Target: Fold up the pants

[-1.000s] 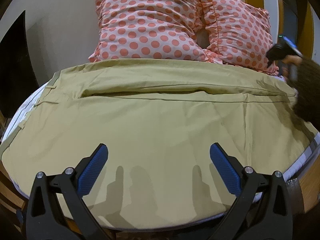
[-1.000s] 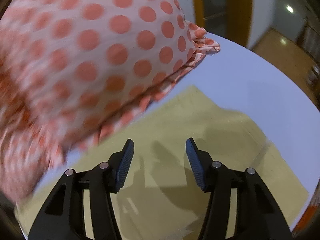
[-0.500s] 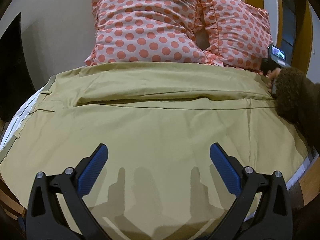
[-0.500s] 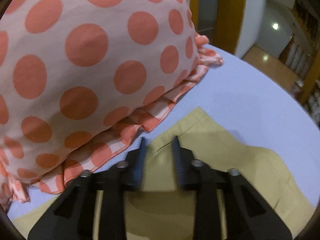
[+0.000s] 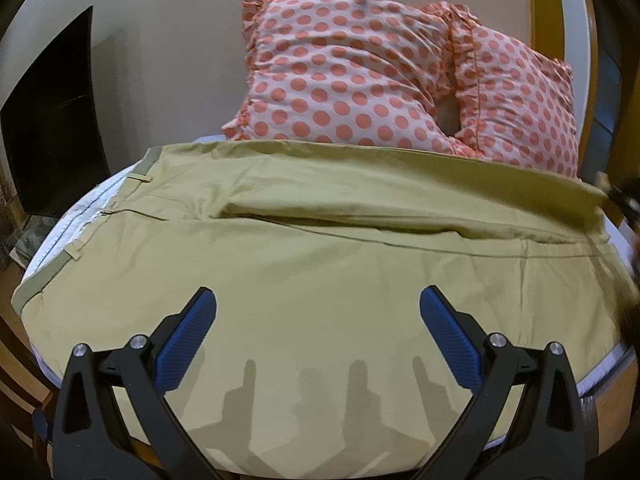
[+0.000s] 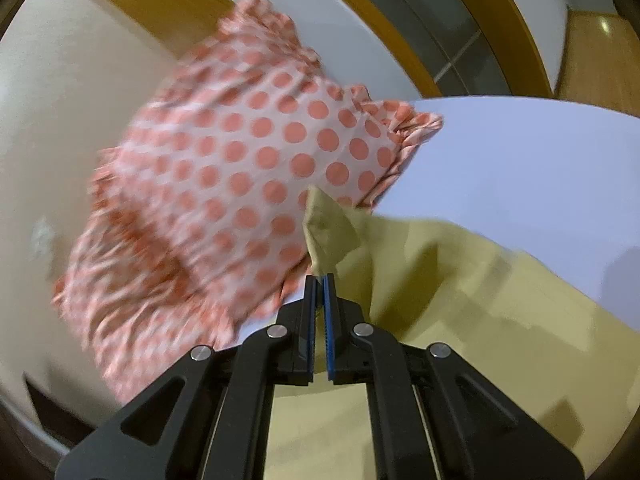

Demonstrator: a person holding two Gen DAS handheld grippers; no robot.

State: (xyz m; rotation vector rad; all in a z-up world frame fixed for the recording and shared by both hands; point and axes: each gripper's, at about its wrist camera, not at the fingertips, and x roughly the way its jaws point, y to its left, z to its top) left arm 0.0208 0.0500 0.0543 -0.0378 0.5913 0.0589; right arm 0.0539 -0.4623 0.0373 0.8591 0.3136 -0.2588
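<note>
Khaki pants (image 5: 320,256) lie spread flat across the bed, waistband with belt loops at the left, legs running to the right. My left gripper (image 5: 318,312) hangs open and empty above the near leg. My right gripper (image 6: 319,280) is shut on the far corner of the pants (image 6: 332,232) and holds it lifted off the sheet, so the cloth hangs from the jaws in front of the pillow. In the left wrist view that lifted far edge (image 5: 592,192) rises at the right.
Two pink pillows with orange dots (image 5: 360,80) lean against the wall at the head of the bed. A pale sheet (image 6: 520,168) covers the mattress. A dark panel (image 5: 52,120) stands at the left. The wooden bed frame (image 5: 24,344) shows at the near edge.
My right gripper closed on the far hem corner of the pants and lifted it up off the sheet. My left gripper stayed open, moving slightly back from the pants.
</note>
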